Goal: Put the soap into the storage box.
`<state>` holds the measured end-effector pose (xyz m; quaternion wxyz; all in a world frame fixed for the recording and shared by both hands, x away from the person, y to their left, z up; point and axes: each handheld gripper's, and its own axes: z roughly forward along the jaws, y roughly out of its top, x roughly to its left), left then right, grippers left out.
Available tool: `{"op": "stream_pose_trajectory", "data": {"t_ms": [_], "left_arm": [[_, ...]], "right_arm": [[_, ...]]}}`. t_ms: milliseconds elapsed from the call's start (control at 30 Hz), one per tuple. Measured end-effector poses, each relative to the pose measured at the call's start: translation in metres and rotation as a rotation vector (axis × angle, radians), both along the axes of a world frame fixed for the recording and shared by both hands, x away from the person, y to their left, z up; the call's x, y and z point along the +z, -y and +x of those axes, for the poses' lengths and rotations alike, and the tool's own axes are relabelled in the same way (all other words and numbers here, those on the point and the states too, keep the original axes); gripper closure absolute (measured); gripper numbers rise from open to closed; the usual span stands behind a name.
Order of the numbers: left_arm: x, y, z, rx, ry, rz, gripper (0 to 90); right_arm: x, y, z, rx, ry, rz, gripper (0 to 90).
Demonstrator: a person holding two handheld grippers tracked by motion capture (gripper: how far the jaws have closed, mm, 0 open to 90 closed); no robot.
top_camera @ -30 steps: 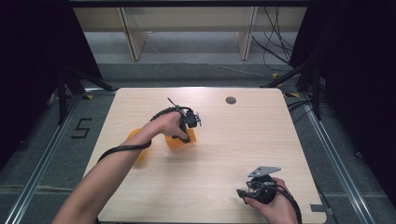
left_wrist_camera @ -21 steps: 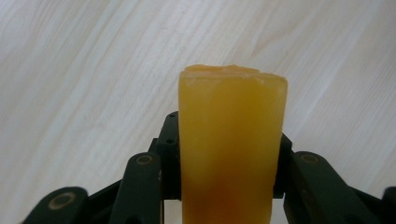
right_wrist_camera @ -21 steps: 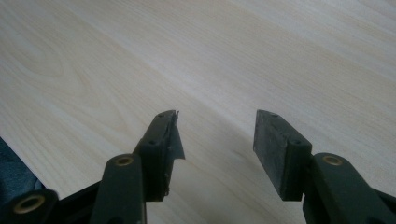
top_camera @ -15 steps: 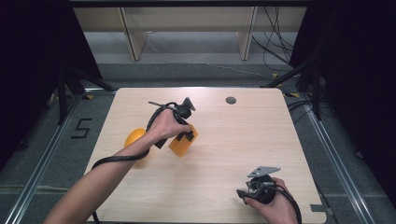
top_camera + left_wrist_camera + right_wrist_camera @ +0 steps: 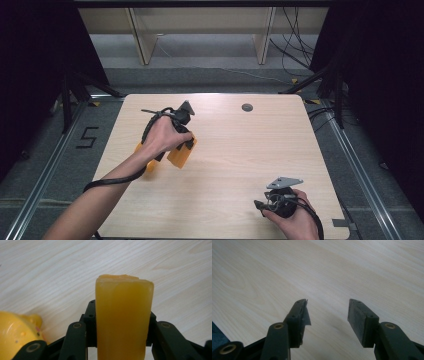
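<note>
From above, my left gripper (image 5: 186,142) clamps an orange block (image 5: 181,154) above the pale wooden table (image 5: 240,150). Along those jaws, the block (image 5: 123,317) looks waxy, smooth, rectangular. My right gripper (image 5: 327,312) stands open over bare woodgrain.

The high view looks forward and down over the whole table (image 5: 225,165). Both gripper views look closely along their jaws at that same tabletop.
</note>
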<state>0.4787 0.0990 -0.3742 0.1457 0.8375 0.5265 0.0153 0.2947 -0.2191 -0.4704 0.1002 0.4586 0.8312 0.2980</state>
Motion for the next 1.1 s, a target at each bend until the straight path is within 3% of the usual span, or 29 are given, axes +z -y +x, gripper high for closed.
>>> {"op": "stream_pose_trajectory", "data": {"t_ms": [33,167,300,433,600,667,1100], "left_arm": [[0.003,-0.004,-0.001,0.009,-0.001,-0.001,60.5],[0.011,-0.022,-0.008,0.080,0.010,-0.012,60.5],[0.015,-0.037,-0.011,0.103,0.012,-0.013,60.5],[0.018,-0.057,-0.014,0.146,0.019,-0.004,60.5],[0.021,-0.080,-0.016,0.159,0.042,0.011,60.5],[0.021,-0.090,-0.017,0.193,0.038,0.014,60.5],[0.014,-0.117,-0.010,0.274,0.006,0.054,60.5]], "right_arm": [[0.002,0.001,0.000,0.004,-0.006,-0.010,50.1],[0.003,0.003,0.003,0.013,0.039,-0.006,50.5],[0.003,0.004,0.004,0.016,0.068,0.001,50.6],[0.010,0.005,0.000,-0.040,0.055,0.020,52.0],[0.010,0.006,0.001,-0.041,0.079,0.019,51.7],[0.011,0.005,0.001,-0.045,0.077,0.011,51.5],[0.011,0.003,0.002,-0.044,0.057,0.015,51.5]]}}
